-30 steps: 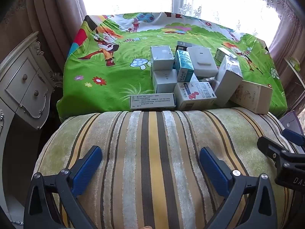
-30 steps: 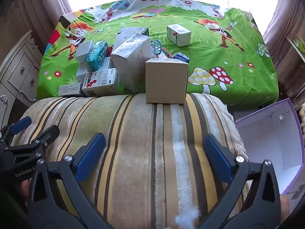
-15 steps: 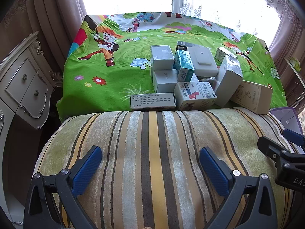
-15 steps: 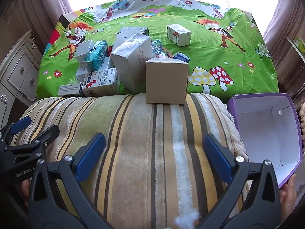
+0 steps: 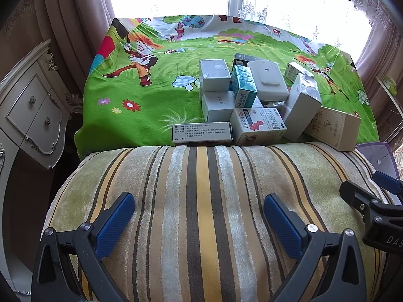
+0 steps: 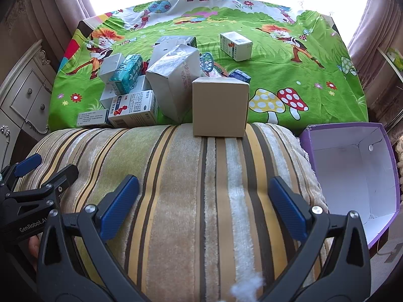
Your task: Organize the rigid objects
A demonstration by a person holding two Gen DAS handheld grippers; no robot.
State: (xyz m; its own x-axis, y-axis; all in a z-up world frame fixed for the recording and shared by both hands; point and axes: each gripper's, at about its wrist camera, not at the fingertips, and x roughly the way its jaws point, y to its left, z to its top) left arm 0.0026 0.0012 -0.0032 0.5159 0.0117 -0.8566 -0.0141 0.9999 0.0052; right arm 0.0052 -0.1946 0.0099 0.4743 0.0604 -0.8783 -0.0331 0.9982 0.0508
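My jaws on both grippers stand apart, empty. The purple cardboard box with white interior, right of the striped plush cushion, holds nothing; the left view shows only its corner.

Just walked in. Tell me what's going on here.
A person holds a gripper in each hand, and both the left gripper and the right gripper hang open over a striped plush cushion, gripping nothing. A pile of small cardboard medicine boxes sits untouched on the green cartoon-print cloth. An open, empty purple box with a white inside stands at the right. No sorting has started.
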